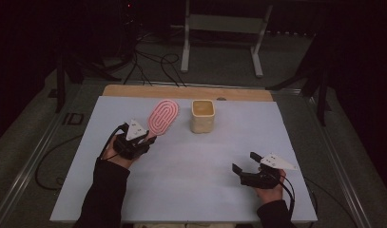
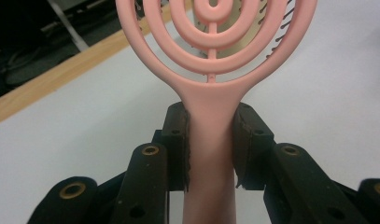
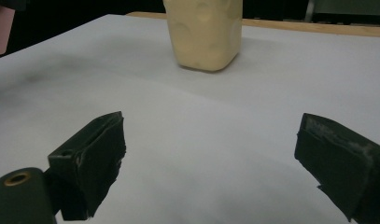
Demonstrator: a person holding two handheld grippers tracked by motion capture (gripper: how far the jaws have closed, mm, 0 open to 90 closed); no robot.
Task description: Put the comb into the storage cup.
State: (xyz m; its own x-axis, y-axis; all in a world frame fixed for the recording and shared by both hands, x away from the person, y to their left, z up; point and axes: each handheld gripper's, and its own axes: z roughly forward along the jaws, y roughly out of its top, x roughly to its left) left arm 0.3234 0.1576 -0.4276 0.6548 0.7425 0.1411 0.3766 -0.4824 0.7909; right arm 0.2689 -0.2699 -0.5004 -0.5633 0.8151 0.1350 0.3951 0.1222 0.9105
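I count two handheld grippers: my left gripper, which has the one pink hairbrush on the table clamped by its handle between its jaws, and my right gripper, with its jaws spread wide and nothing between them. I count one cream square-sided cup standing on the white table top. Two grey three-cornered plates ride the grippers, one on each. Two sleeved forearms come in from below.
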